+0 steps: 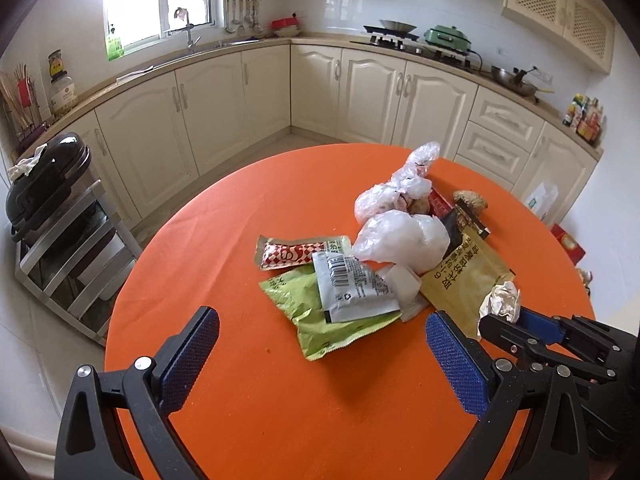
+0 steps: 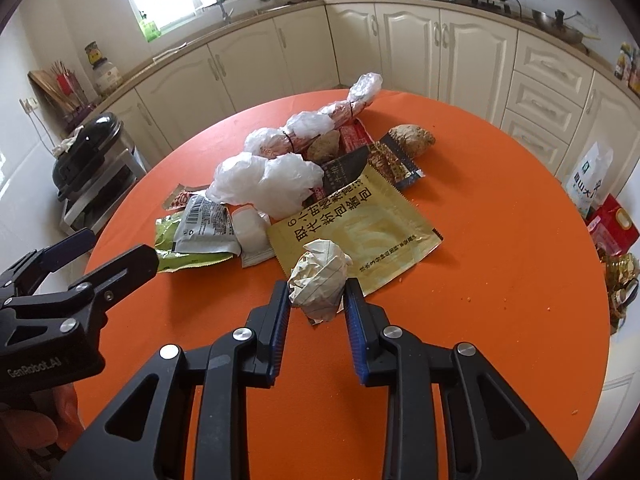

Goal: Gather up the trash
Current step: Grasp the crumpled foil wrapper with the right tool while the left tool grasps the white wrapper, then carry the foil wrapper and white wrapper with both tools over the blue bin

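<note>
A pile of trash lies on the round orange table (image 1: 248, 400): white plastic bags (image 1: 404, 240), a yellow packet (image 2: 360, 236), a green wrapper (image 1: 296, 296), a white barcode sachet (image 1: 352, 288) and a red-and-white sachet (image 1: 288, 254). My right gripper (image 2: 317, 286) is shut on a crumpled paper ball (image 2: 320, 276) at the near edge of the yellow packet. The same ball (image 1: 502, 300) shows at the right of the left wrist view. My left gripper (image 1: 322, 320) stands open just in front of the green wrapper, with nothing between its pads.
A brown lump (image 2: 412, 140) and dark wrappers lie behind the pile. A black appliance on a metal rack (image 1: 44, 184) stands left of the table. A red box (image 2: 612, 228) and a white sack sit on the floor at right. Cream cabinets line the far walls.
</note>
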A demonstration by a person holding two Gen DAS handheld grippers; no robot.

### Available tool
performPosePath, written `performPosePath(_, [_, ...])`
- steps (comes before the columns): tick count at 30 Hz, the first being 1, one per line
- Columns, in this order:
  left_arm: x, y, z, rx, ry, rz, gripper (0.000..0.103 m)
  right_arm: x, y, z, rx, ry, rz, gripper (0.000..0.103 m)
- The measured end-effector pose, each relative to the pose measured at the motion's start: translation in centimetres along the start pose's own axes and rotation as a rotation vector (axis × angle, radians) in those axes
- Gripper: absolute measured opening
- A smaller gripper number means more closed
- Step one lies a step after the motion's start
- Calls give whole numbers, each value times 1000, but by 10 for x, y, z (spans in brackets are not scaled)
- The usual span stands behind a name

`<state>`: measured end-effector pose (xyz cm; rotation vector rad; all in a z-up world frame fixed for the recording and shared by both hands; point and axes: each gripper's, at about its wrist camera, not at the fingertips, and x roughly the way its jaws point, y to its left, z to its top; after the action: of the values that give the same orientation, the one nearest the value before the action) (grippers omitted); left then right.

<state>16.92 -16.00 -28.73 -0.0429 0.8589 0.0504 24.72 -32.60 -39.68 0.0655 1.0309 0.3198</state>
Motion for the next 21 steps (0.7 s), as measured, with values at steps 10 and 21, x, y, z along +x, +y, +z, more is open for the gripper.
performPosePath(10, [88, -9, 16, 166, 95, 47, 100, 2, -12, 12, 25, -9, 27, 27])
performPosePath(21, [120, -10, 25, 213, 87, -101, 27, -3, -14, 14, 33, -18, 27, 27])
